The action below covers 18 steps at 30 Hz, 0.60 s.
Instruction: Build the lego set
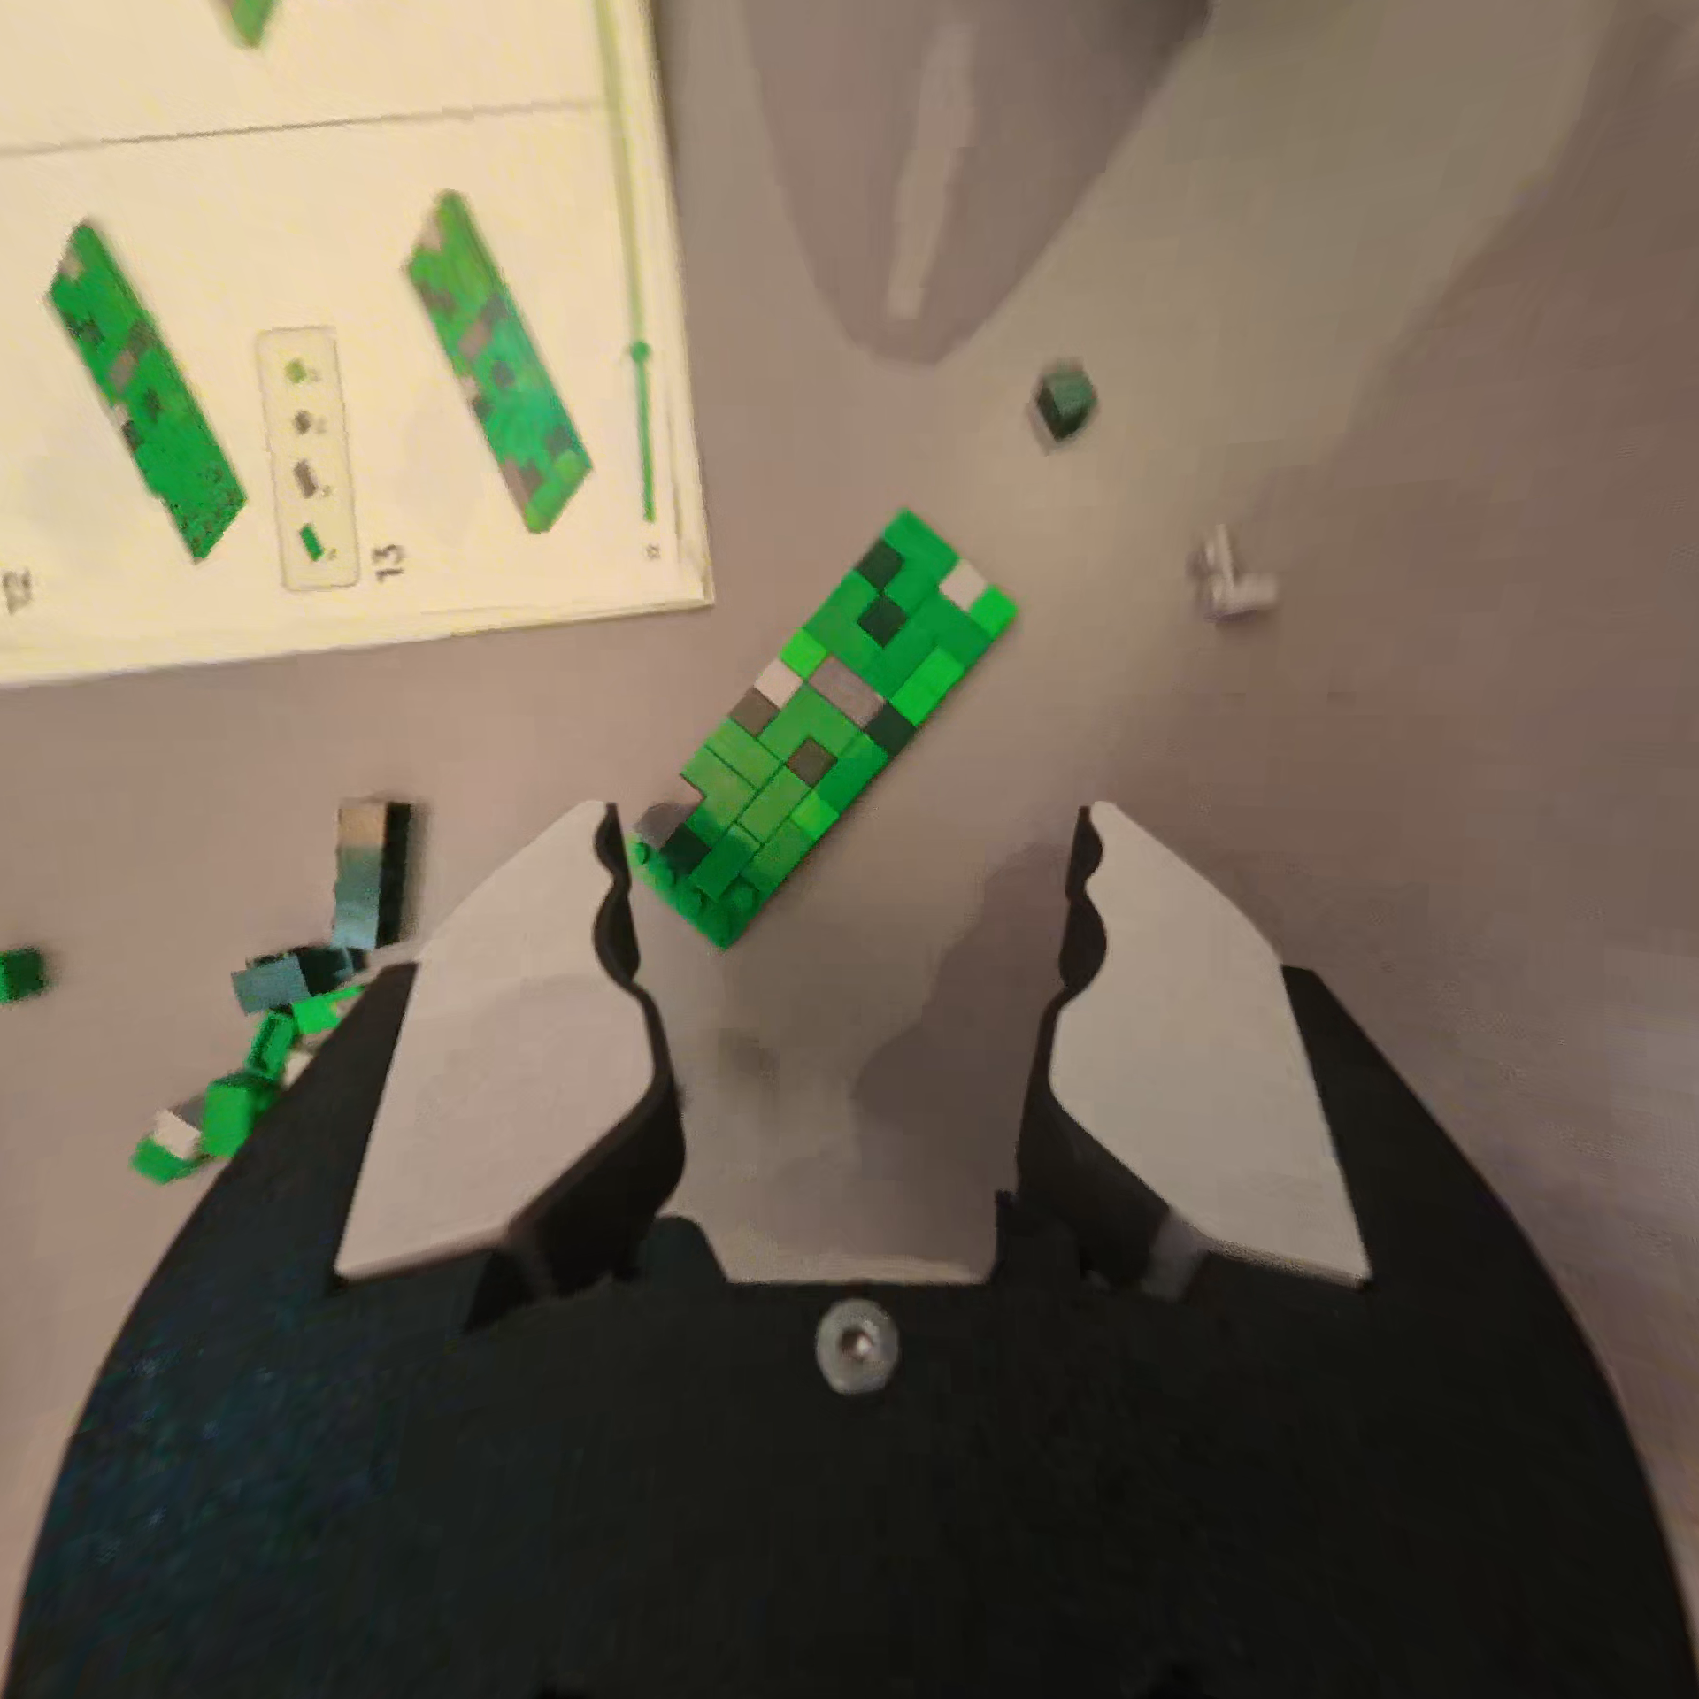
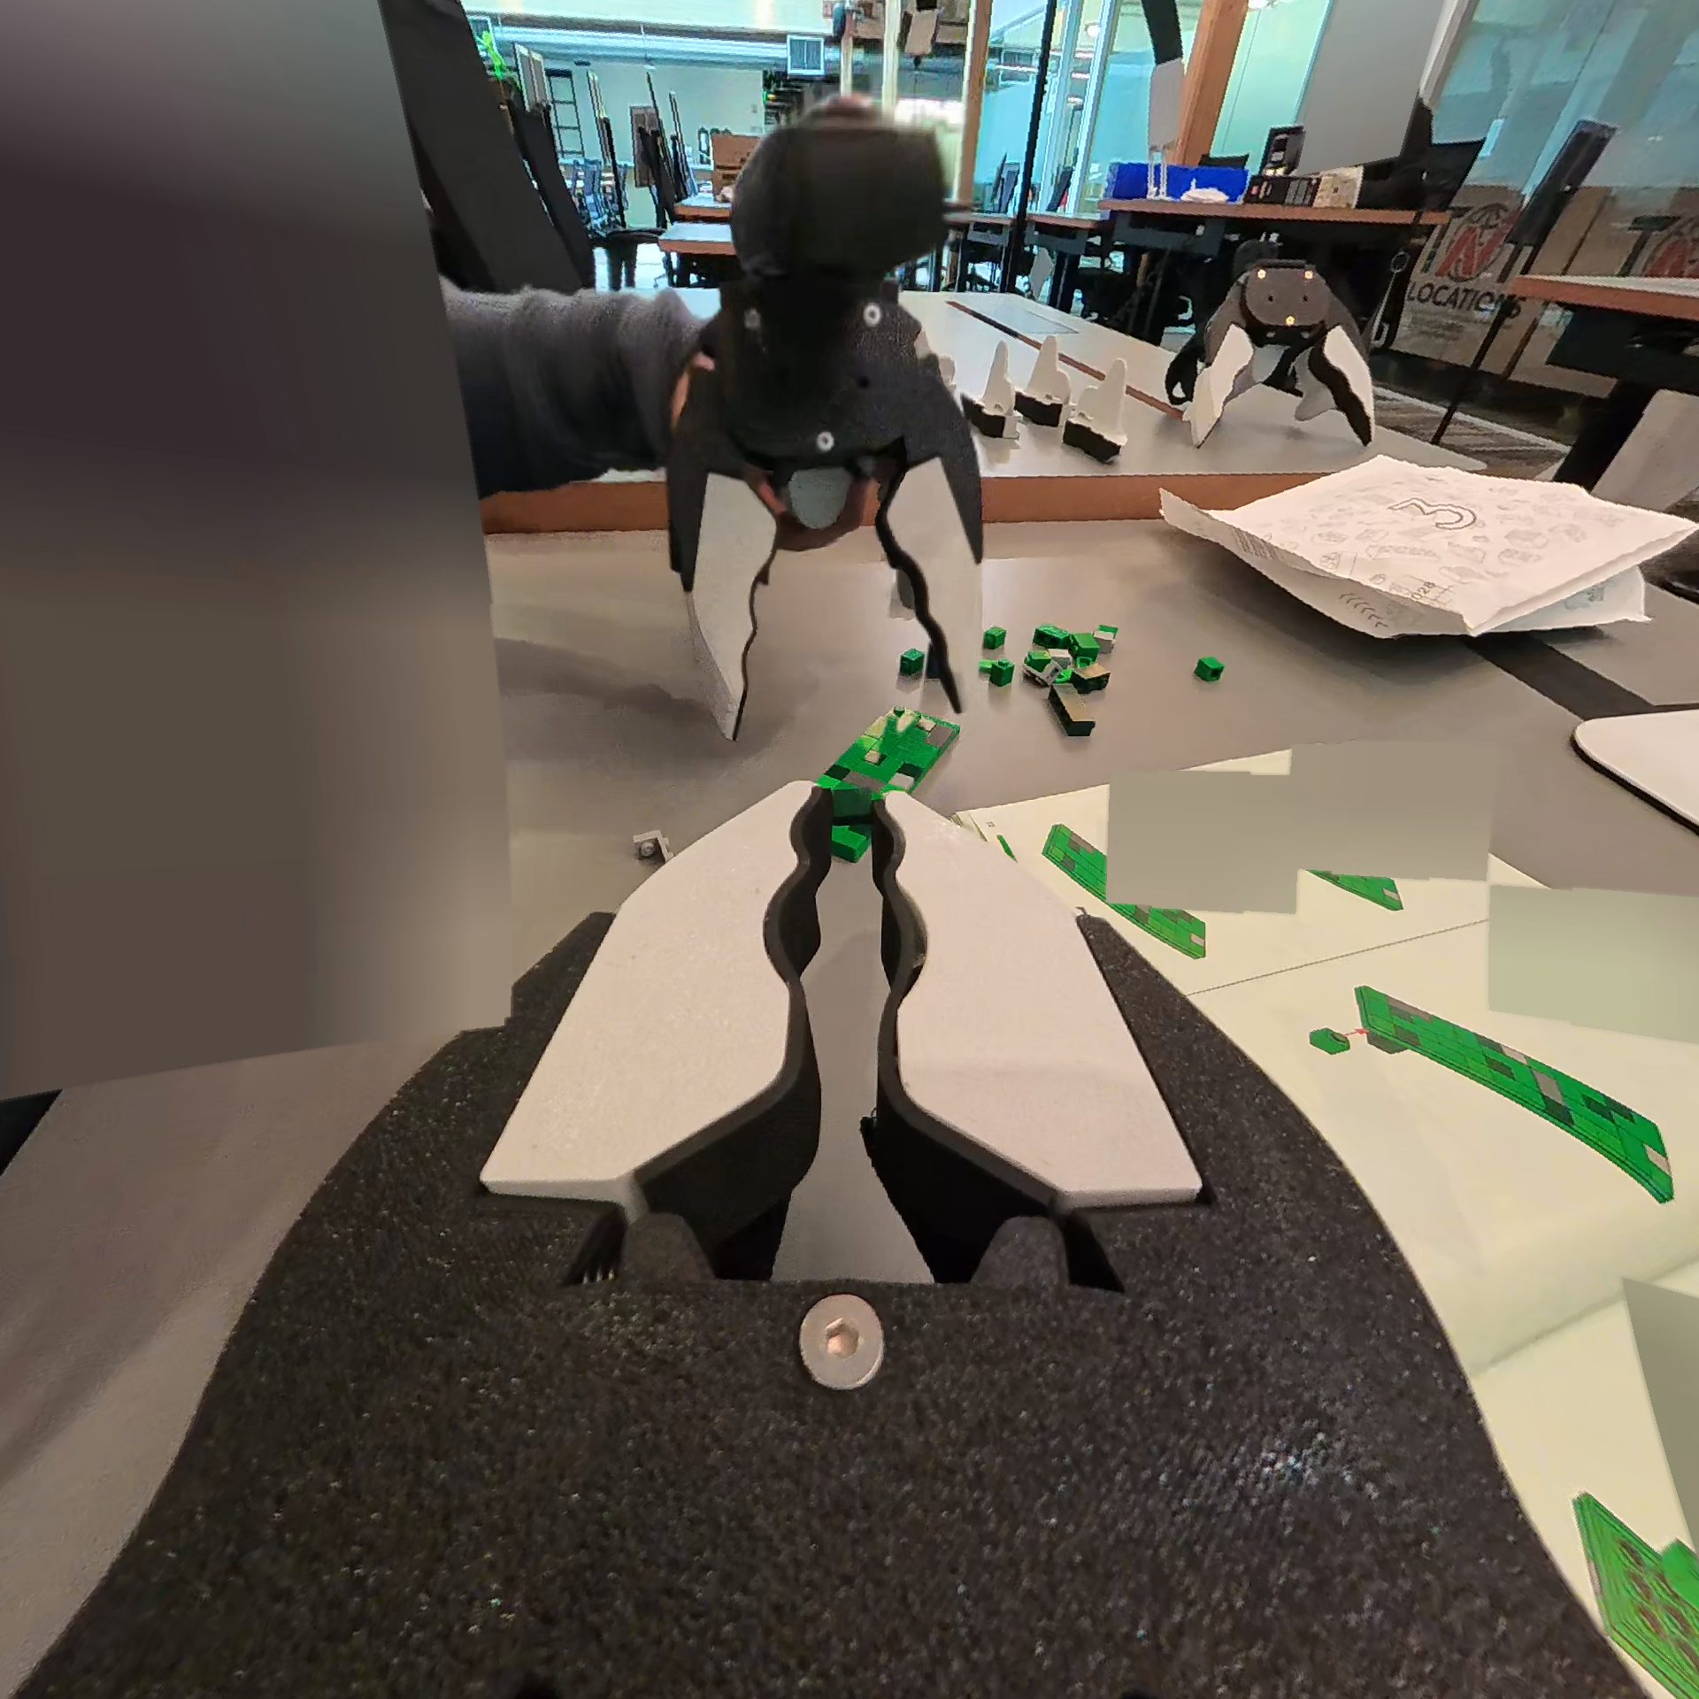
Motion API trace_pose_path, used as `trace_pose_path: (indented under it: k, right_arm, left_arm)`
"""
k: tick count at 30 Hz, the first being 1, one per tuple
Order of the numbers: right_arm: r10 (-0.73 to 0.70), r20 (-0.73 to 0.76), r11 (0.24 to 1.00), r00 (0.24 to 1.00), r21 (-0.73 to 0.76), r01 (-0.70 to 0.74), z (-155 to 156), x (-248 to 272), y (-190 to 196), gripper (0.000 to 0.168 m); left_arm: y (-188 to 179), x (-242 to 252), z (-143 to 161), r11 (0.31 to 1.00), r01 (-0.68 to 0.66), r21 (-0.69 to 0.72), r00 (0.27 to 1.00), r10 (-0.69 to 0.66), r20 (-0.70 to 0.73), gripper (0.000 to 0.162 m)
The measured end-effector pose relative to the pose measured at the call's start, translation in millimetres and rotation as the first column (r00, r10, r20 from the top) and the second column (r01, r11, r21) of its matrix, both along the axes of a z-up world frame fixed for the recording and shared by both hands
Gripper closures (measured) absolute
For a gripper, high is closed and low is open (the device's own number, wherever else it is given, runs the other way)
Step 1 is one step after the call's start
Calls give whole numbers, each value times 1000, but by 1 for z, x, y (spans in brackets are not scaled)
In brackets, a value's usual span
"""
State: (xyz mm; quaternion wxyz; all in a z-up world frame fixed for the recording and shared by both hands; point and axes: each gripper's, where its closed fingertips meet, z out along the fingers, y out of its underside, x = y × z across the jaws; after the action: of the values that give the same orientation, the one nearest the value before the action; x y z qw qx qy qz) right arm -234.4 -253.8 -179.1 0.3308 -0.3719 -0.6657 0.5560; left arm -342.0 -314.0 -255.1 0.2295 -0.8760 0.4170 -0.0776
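Note:
A green Lego plate [image 1: 827, 726], tiled in green, grey and white, lies flat on the grey table. In the left wrist view my left gripper [image 1: 850, 827] is open and empty, hovering just short of the plate's near end. The right wrist view shows the same plate [image 2: 887, 754], with the left gripper [image 2: 841, 717] above its far end. My right gripper [image 2: 846, 804] is almost shut, with a narrow gap and nothing held. A small green brick [image 2: 850, 841] lies on the table just past its tips. That brick [image 1: 1065, 404] sits beyond the plate.
The open instruction booklet [image 1: 322, 322] lies beside the plate and also shows in the right wrist view [image 2: 1379, 1057]. Loose green and grey bricks [image 1: 276, 1011] are scattered nearby. A small grey piece [image 1: 1232, 579] lies alone. A crumpled white paper bag [image 2: 1425, 552] and a spare gripper [image 2: 1278, 368] stand farther back. The left tips stand about 6 centimeters off the small grey piece [image 1: 1232, 579].

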Motion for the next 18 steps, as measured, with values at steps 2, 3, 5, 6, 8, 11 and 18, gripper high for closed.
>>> trace_pose_path:
  k: [2,3,5,6,8,11,18]
  right_arm:
    - [2,5,1000,1000,-7,-2,-1,0,0,161]
    - [4,8,1000,1000,-10,-4,-2,0,0,161]
    - [6,13,1000,1000,-15,-6,-3,-1,0,161]
    - [6,15,1000,1000,-16,-6,-3,-1,0,161]
    - [6,17,1000,1000,-15,-5,-3,-1,0,161]
    - [4,16,1000,1000,-14,-3,-3,0,1,161]
    - [-13,-16,1000,1000,-11,13,7,5,8,160]
  left_arm:
    - [-1,-1,-5,988,152,20,982,-149,-116,78]
    - [2,2,-3,977,209,30,970,-204,-131,83]
    - [7,1,-4,958,288,0,939,-283,-197,88]
    - [10,1,-4,949,315,-26,926,-314,-211,90]
    - [12,2,-7,928,362,-89,906,-372,-202,96]
    - [11,3,-11,903,374,-209,896,-410,-168,102]
    - [17,2,-9,907,313,-283,904,-376,-205,128]
